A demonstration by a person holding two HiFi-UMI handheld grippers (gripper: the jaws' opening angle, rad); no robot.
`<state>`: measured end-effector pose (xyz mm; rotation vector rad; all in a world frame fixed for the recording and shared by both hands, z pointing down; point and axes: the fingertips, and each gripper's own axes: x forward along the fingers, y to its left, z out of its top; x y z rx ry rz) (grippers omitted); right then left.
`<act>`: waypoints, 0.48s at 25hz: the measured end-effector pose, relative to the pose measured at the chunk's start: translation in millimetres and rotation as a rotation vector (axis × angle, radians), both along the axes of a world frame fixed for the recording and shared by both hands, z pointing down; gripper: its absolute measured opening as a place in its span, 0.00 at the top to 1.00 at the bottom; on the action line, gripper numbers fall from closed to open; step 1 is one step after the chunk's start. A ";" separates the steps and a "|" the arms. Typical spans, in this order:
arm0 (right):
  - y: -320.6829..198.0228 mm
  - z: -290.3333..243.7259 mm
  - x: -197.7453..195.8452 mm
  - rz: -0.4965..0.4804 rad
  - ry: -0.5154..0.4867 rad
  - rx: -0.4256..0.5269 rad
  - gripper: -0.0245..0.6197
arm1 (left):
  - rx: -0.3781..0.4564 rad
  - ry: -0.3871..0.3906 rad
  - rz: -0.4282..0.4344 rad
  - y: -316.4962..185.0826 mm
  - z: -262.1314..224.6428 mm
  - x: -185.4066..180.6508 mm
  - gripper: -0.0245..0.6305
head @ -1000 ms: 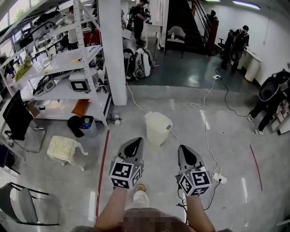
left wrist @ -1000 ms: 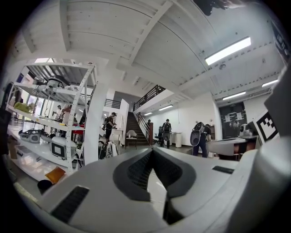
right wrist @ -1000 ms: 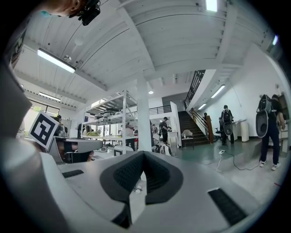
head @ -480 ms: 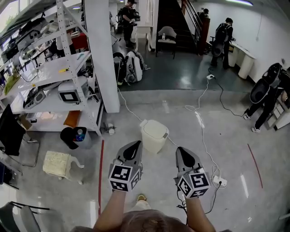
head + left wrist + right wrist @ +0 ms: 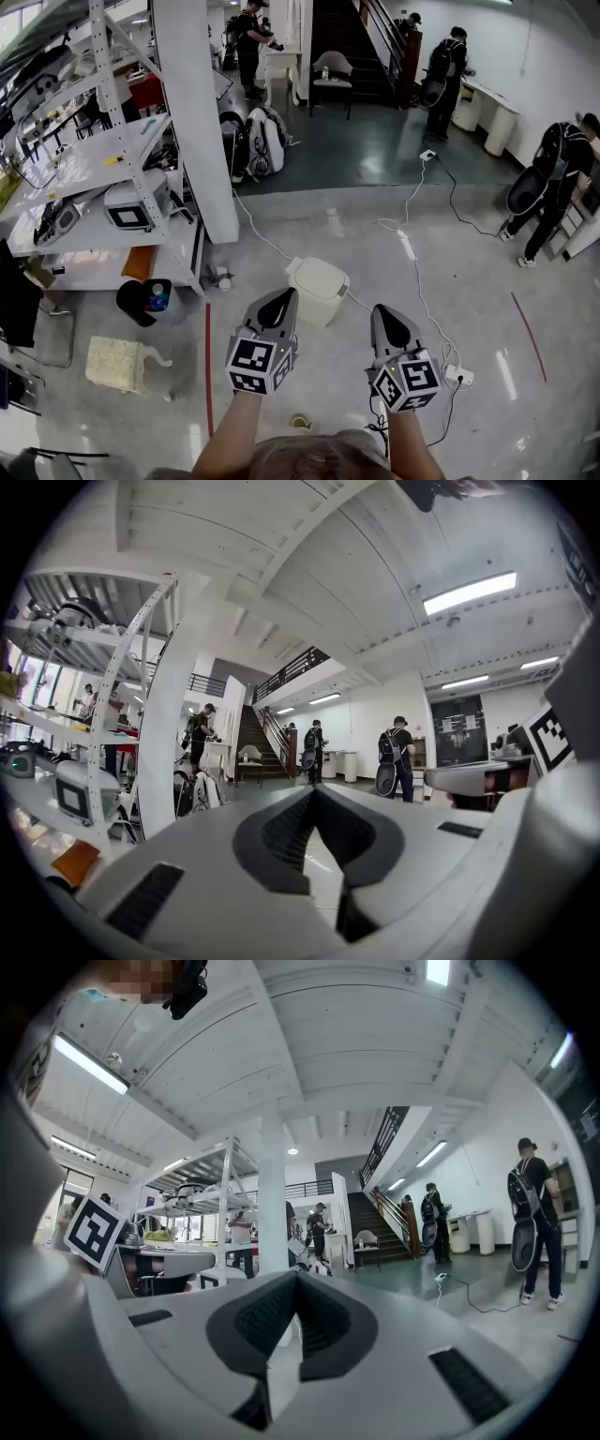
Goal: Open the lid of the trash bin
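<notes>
A small white trash bin (image 5: 318, 290) with its lid down stands on the grey floor, just ahead of both grippers in the head view. My left gripper (image 5: 277, 302) is held above the floor, its tip just left of the bin; its jaws are shut and empty (image 5: 315, 791). My right gripper (image 5: 385, 316) hangs to the bin's right, jaws also shut with nothing between them (image 5: 296, 1276). Both gripper views point out across the room, and the bin does not show in either.
A white pillar (image 5: 196, 122) and metal shelving (image 5: 84, 159) stand to the left. A white cable (image 5: 412, 253) runs over the floor past the bin to a power strip (image 5: 458, 376). A black bucket (image 5: 142, 300) and a white stool (image 5: 117, 363) sit at left. Several people stand at the back.
The view has moved forward, so the bin now sits closer under the two gripper tips. Both grippers keep the same shut posture.
</notes>
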<state>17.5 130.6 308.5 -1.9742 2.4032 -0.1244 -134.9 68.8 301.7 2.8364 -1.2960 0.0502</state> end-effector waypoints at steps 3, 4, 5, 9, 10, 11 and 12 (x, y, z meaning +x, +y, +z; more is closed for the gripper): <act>-11.7 2.3 9.2 0.022 0.001 -0.006 0.91 | -0.006 0.008 0.003 -12.1 3.3 1.6 0.94; -16.4 2.8 11.6 0.027 0.004 -0.006 0.91 | -0.008 0.011 0.005 -16.5 4.7 2.5 0.94; -21.4 3.6 13.1 0.032 0.008 -0.008 0.91 | -0.010 0.014 0.007 -21.2 6.1 2.9 0.94; -45.0 8.8 15.1 0.041 0.016 -0.016 0.91 | -0.017 0.024 0.006 -44.2 10.9 1.0 0.94; -51.3 10.1 15.2 0.039 0.016 -0.017 0.91 | -0.018 0.028 0.003 -51.0 12.2 0.8 0.94; -57.1 11.7 15.3 0.035 0.018 -0.018 0.91 | -0.019 0.030 0.000 -57.3 13.9 1.0 0.94; -62.5 13.3 16.1 0.031 0.019 -0.019 0.91 | -0.019 0.031 -0.003 -63.0 15.5 2.2 0.94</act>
